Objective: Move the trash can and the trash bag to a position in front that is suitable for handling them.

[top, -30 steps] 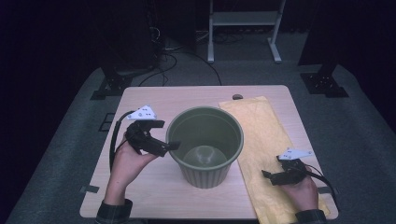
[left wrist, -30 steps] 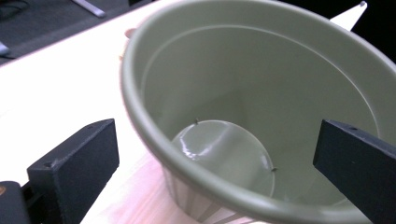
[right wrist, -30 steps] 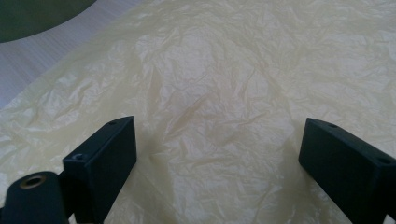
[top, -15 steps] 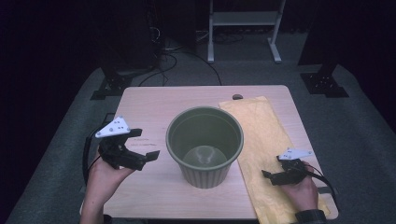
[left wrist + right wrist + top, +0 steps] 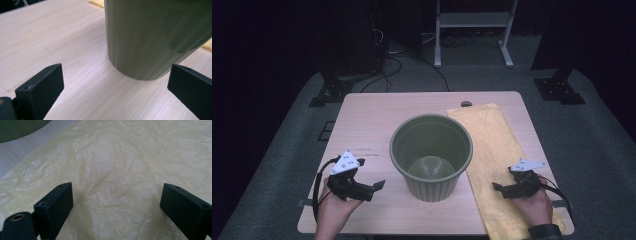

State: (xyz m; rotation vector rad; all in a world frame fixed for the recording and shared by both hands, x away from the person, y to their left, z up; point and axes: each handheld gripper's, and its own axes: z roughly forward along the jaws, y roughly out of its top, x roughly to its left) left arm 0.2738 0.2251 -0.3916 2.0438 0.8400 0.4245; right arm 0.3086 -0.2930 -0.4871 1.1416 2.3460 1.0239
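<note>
Since the earlier frames the left gripper [image 5: 374, 187] has left the rim of the green pot [image 5: 432, 155] and come down and back toward the person, to rest low over the table [image 5: 362, 120] just left of the pot's base; the right gripper [image 5: 499, 189] and the pot have kept their places. The pot stands upright and empty at the middle of the table, its right side just touching or overlapping the edge of the yellow sheet [image 5: 497, 150], which lies flat along the table's right side. Left gripper view: both jaws stand wide apart with nothing between them, pointing at the foot of the pot's ribbed wall [image 5: 155, 37], near but apart from it. Right gripper view: the jaws are likewise spread wide and hold nothing, hovering over the crumpled sheet [image 5: 120, 170], with the pot's base [image 5: 20, 130] at the upper left. The placing suggests a released pot: each gripper is parked at its own side, one facing the pot, the other over the sheet, probably ready for a next grasp.
</note>
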